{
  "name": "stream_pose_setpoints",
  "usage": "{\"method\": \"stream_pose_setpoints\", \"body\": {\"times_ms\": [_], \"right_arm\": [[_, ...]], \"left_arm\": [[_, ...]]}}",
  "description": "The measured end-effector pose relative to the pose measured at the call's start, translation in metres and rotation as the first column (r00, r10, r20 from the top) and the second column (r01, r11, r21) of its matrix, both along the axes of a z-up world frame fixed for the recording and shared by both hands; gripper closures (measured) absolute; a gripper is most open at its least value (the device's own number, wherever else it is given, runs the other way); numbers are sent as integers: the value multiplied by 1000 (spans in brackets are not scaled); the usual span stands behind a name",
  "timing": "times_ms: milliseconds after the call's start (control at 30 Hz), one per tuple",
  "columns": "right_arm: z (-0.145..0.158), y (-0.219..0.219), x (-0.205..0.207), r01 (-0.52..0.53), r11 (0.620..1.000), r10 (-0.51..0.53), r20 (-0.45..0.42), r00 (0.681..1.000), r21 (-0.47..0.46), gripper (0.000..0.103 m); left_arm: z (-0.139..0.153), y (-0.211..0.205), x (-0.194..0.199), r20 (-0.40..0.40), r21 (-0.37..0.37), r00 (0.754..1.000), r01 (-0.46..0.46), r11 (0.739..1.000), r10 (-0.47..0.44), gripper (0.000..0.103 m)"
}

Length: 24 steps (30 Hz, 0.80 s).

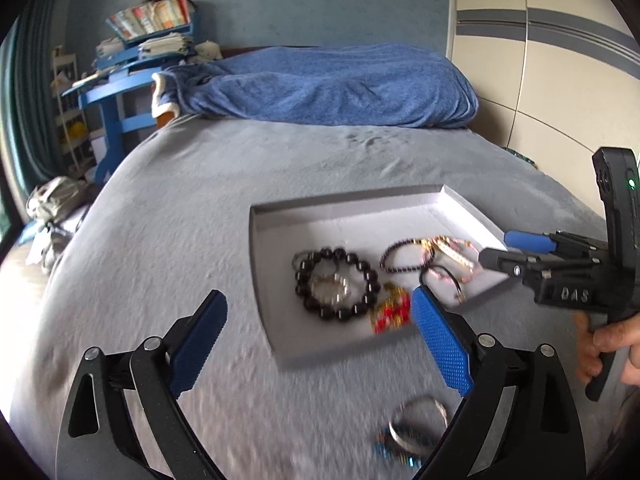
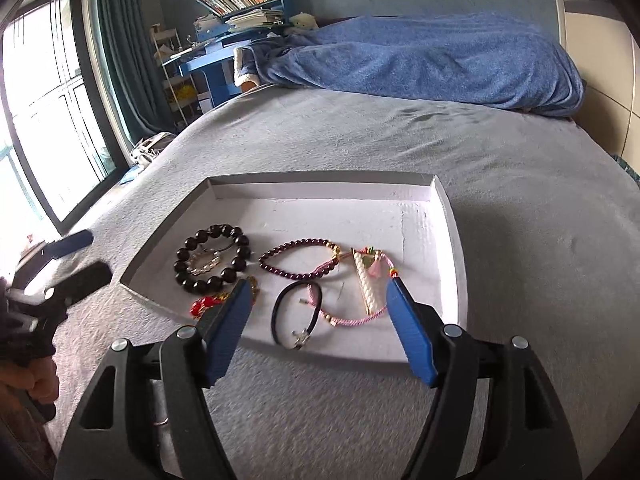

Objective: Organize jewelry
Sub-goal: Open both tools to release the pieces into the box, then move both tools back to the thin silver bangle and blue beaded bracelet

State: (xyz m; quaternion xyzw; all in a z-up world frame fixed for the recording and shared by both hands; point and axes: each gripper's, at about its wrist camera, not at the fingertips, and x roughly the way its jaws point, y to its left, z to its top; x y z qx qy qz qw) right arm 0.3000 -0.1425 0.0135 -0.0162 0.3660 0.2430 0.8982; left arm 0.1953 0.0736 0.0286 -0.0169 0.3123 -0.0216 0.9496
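Observation:
A shallow white tray [image 1: 348,216] [image 2: 320,196] lies on the grey bed. Inside are a black bead bracelet [image 1: 340,254] [image 2: 188,246] around a silvery chain [image 2: 202,260], a dark purple bead bracelet [image 1: 400,246] [image 2: 296,245], a pink cord bracelet with a white twisted bar [image 2: 370,284], a black cord loop [image 2: 276,312] and a red and gold piece [image 1: 394,314] [image 2: 204,304] at the near rim. My left gripper [image 1: 319,294] [image 2: 90,254] hangs open above the tray's near left part. My right gripper [image 2: 319,282] [image 1: 496,247] is open over the near right part. Neither holds anything.
A silver bangle [image 1: 420,412] and a blue beaded piece [image 1: 392,444] lie blurred on the bed in front of the tray. A blue blanket [image 2: 440,60] is heaped at the bed's far end. A blue shelf with books [image 2: 236,12] and a window [image 2: 44,92] stand left.

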Motion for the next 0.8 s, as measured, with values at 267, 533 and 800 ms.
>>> {"method": "stream_pose_setpoints", "body": {"times_ms": [267, 533, 800], "right_arm": [[5, -6, -33, 4, 999, -3, -16, 1000, 52, 26], [1, -2, -61, -13, 999, 15, -28, 1000, 49, 23], [-6, -4, -77, -6, 999, 9, -53, 999, 51, 23]], "left_arm": [[-12, -3, -44, -19, 2, 1000, 3, 1000, -3, 10], [-22, -13, -66, -44, 25, 999, 22, 999, -21, 9], [-30, -23, -81, -61, 34, 996, 62, 997, -60, 9]]}}
